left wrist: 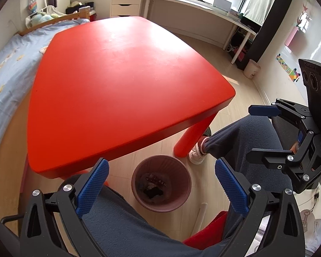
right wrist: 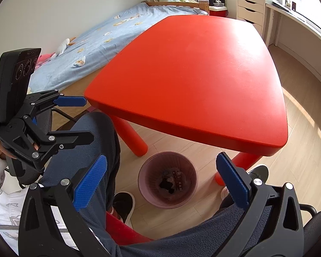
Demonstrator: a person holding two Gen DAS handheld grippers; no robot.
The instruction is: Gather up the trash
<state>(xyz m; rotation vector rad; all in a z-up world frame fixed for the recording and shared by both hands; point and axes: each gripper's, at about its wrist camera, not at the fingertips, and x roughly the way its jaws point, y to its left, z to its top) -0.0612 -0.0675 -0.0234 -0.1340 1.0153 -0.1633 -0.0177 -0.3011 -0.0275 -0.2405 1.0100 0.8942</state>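
Glossy red plastic table (left wrist: 126,90) fills the centre of both views — its top carries nothing. Below its near edge, low centre of frame, a round ribbed mauve plastic waste bin (left wrist: 161,183) stands on the pale wood floor between the seated person's grey-trousered knees. Inside it, dark crumpled trash (left wrist: 153,185) with a printed wrapper or two lies at the bottom.

Left gripper (left wrist: 161,189): blue-padded fingers spread wide, nothing between them, held above the bin. Right gripper (right wrist: 162,186): likewise wide open and empty, also framing the bin from its own side.

Judgement: collection looks finished or nearly so — no loose litter shows on the table or on the visible floor, and the trash sits in the bin.

Hard to read: the bin's contents are dark and small, so individual items cannot be told apart. Floor under the table and behind the knees is hidden. A pale rod at the lower centre of the left view is cut off; unclear what it is.
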